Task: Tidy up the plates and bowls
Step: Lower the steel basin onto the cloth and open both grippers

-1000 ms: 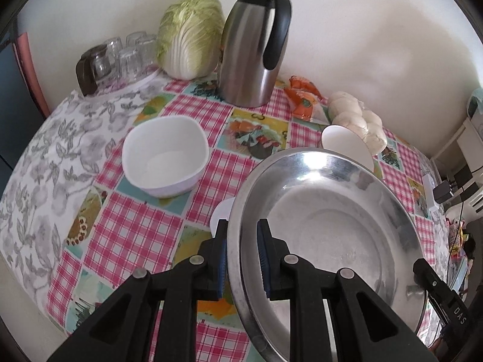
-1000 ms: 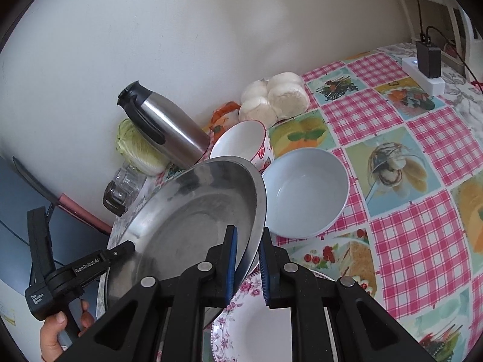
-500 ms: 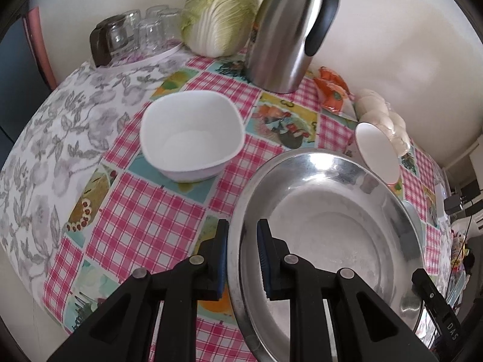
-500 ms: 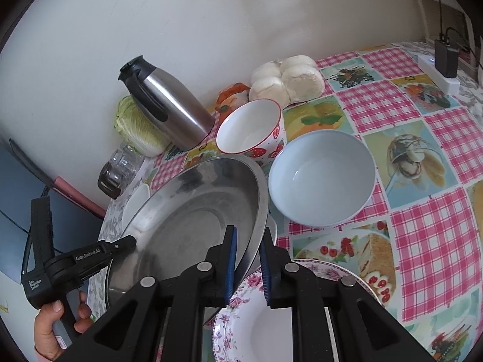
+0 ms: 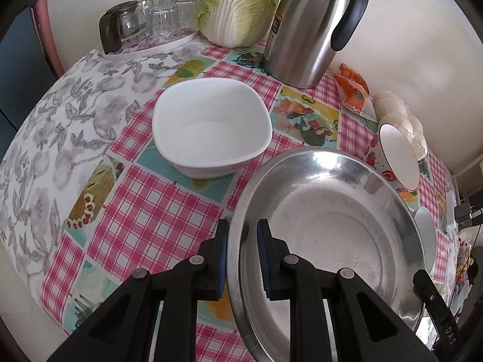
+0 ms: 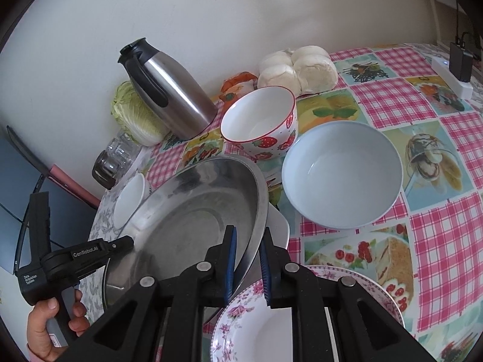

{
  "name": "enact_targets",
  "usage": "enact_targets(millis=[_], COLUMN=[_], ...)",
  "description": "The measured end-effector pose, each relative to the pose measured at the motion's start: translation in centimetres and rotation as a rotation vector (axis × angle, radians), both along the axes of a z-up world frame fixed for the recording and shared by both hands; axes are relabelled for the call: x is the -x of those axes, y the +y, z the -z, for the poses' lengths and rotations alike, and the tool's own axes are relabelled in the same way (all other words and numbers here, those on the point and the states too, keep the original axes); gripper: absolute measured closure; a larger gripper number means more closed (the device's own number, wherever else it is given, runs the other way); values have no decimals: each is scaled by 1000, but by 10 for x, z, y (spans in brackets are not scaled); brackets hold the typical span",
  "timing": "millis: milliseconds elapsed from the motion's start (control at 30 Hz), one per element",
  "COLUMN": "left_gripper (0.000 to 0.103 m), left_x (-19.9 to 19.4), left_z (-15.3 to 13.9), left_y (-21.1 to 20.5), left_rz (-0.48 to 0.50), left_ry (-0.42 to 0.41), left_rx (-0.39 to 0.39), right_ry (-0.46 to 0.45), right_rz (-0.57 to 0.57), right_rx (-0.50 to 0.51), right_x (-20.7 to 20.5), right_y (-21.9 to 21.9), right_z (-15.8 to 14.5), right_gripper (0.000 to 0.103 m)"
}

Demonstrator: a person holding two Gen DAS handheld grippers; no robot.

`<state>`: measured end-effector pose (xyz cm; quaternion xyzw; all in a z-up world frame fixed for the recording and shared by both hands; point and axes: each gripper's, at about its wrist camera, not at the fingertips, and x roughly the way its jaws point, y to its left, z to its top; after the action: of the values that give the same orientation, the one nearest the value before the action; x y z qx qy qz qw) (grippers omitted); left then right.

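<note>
Holding a big steel plate between both claws right now, so the sorting is looking pretty early-stage to me. Nothing is reading as stacked yet, though some flat white dish is peeking out from under the steel plate's far edge, so maybe that one is sitting on something already, hard to say.

The left gripper is pinching the plate's near-left rim, one blue pad on the outside and one inside the dish. The right gripper is pinching the opposite rim the same way, with the plate tilting up and away to its left. So the plate is hanging between the two claws, off the tablecloth as far as I can judge.

What's still waiting:
- a square white bowl, ahead and slightly left of the left claw, well apart from the plate
- a strawberry bowl, ahead of the right claw, past the plate's far edge
- a pale blue bowl, ahead and to the right of the right claw, sitting just beside the strawberry one
- a floral plate, directly beneath the right claw

My guess is the steel plate is heading for a plate pile and the three bowls are getting nested after, so most of the job is left.
</note>
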<state>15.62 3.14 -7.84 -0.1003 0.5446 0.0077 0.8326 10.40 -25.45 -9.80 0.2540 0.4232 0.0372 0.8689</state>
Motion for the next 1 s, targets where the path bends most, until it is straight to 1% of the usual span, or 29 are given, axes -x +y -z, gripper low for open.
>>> enact_targets(millis=[133, 267, 467, 633, 733, 867, 1000], left_gripper=[84, 84, 84, 84, 84, 84, 83], left_x=[-3, -6, -6, -7, -7, -7, -7], left_z=[2, 4, 12, 19, 21, 22, 22], left_y=[-4, -9, -11, -14, -14, -15, -13], left_rz=[9, 25, 38, 45, 43, 41, 35], left_ry=[-12, -28, -3, 16, 17, 19, 23], left_rx=[2, -25, -18, -28, -27, -32, -20], right_ry=[9, 24, 45, 79, 80, 88, 90], right_rz=[10, 13, 21, 25, 21, 11, 4], right_rx=[2, 22, 43, 56, 43, 53, 60], right_x=[-4, -8, -10, -11, -12, -13, -14], right_y=[-2, -3, -5, -7, -8, -5, -3], right_z=[5, 10, 17, 25, 28, 30, 30], right_gripper=[87, 87, 87, 87, 87, 87, 87])
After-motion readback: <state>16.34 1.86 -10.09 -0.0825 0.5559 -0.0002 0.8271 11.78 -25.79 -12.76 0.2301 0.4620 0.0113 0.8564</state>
